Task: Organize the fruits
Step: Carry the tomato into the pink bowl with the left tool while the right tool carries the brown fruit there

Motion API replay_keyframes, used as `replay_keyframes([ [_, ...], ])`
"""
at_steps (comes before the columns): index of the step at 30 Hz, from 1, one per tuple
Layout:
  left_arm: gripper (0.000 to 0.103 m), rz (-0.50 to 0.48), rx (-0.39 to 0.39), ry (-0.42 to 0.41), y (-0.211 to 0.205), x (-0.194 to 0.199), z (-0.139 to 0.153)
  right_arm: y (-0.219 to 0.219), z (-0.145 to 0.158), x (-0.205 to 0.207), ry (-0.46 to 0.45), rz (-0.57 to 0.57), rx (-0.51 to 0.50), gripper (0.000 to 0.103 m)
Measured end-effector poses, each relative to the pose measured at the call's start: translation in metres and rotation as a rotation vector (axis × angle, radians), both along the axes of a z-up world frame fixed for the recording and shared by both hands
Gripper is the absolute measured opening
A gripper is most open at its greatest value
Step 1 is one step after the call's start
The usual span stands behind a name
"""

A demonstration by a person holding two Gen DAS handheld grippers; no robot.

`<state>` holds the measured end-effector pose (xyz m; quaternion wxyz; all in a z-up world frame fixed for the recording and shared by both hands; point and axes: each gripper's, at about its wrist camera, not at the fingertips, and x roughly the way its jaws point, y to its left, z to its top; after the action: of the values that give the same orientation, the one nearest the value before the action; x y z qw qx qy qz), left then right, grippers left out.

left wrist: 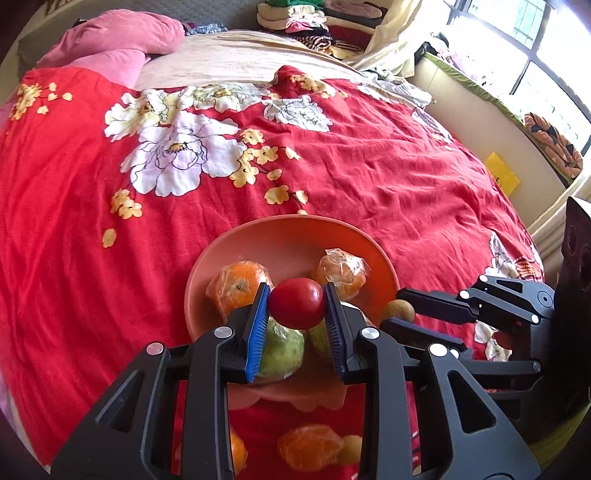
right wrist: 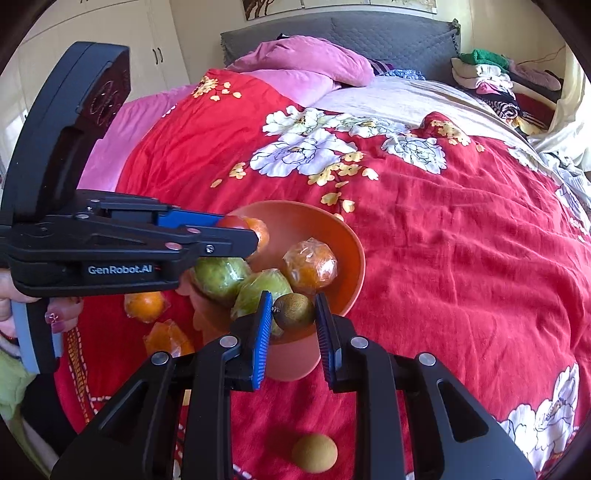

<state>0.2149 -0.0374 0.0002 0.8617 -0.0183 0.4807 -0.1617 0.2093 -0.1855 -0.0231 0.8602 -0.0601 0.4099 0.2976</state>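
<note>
An orange-pink bowl [left wrist: 288,236] [right wrist: 351,243] sits on the red floral bedspread. It holds two plastic-wrapped oranges [left wrist: 236,284] [left wrist: 341,271] and two wrapped green fruits [left wrist: 282,347] [right wrist: 218,275]. My left gripper [left wrist: 297,304] is shut on a red tomato [left wrist: 297,302] and holds it above the bowl. My right gripper [right wrist: 293,312] is shut on a small brown round fruit [right wrist: 294,311] at the bowl's near right rim; that fruit also shows in the left wrist view [left wrist: 398,309].
Wrapped oranges [right wrist: 144,306] [right wrist: 168,338] and a small tan round fruit [right wrist: 314,452] lie on the bedspread [right wrist: 461,258] near the bowl. Pink pillows [left wrist: 122,37] and folded clothes [left wrist: 295,18] are at the far end. A window ledge [left wrist: 480,110] runs along the right.
</note>
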Motion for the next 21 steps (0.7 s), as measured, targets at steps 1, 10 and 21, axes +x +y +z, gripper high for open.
replay_keyframes([
  [1,0.022,-0.001,-0.001,0.004,-0.001,0.002,-0.002,0.0,-0.001,0.001,0.0,-0.003,0.001,0.022],
  [10,0.022,-0.01,0.001,0.02,-0.008,0.011,-0.012,-0.002,-0.007,0.008,0.003,-0.019,0.0,0.022],
  [21,0.022,-0.012,0.007,0.016,-0.01,0.013,-0.013,-0.003,-0.009,0.008,0.004,-0.025,0.008,0.024],
])
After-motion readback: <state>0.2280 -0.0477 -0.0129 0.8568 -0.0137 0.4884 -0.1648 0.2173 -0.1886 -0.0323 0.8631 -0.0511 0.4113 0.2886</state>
